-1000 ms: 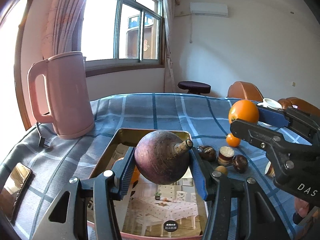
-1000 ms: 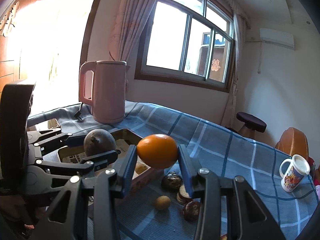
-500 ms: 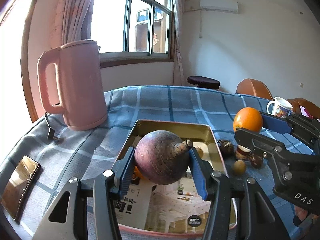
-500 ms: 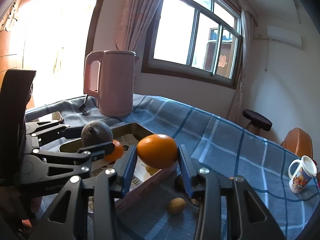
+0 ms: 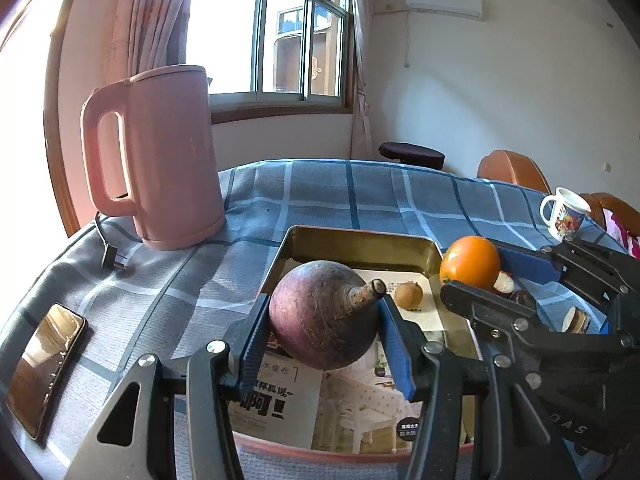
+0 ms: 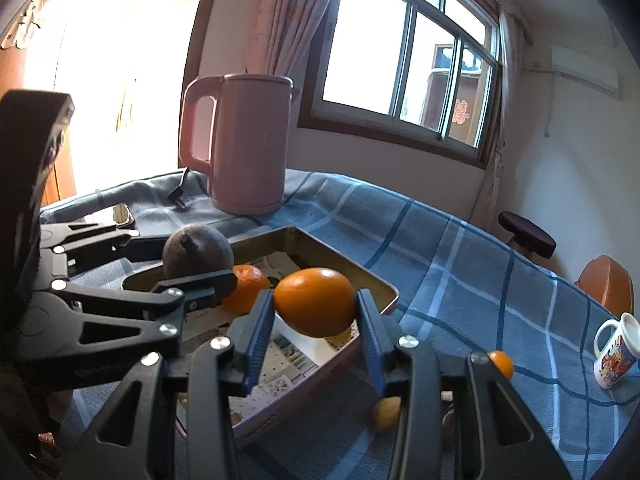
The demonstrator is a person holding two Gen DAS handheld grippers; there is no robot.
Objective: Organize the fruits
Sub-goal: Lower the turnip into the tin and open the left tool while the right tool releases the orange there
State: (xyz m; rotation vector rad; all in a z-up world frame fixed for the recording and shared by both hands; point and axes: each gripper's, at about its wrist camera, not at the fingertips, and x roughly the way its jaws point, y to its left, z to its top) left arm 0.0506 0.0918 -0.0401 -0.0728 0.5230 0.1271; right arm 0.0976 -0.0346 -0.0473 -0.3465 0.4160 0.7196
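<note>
While carried: left gripper [image 5: 322, 322] clamps round purple fruit [image 5: 324, 312]; right gripper [image 6: 316, 312] clamps large orange [image 6: 315, 301].
Done: small orange [image 6: 246, 286] in gold metal tin [image 5: 360, 240].
Left: loose pieces on blue checked tablecloth [image 5: 320, 196].

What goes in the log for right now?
left gripper: holds purple round fruit | right gripper: holds orange | both over gold metal tray

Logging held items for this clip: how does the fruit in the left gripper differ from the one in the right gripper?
The purple fruit is dark, dull and bears a stubby stem; the orange fruit is bright, smooth and stemless. The purple one looks bigger. Both are clamped, purple in the left gripper, orange in the right gripper, above the tray.
</note>
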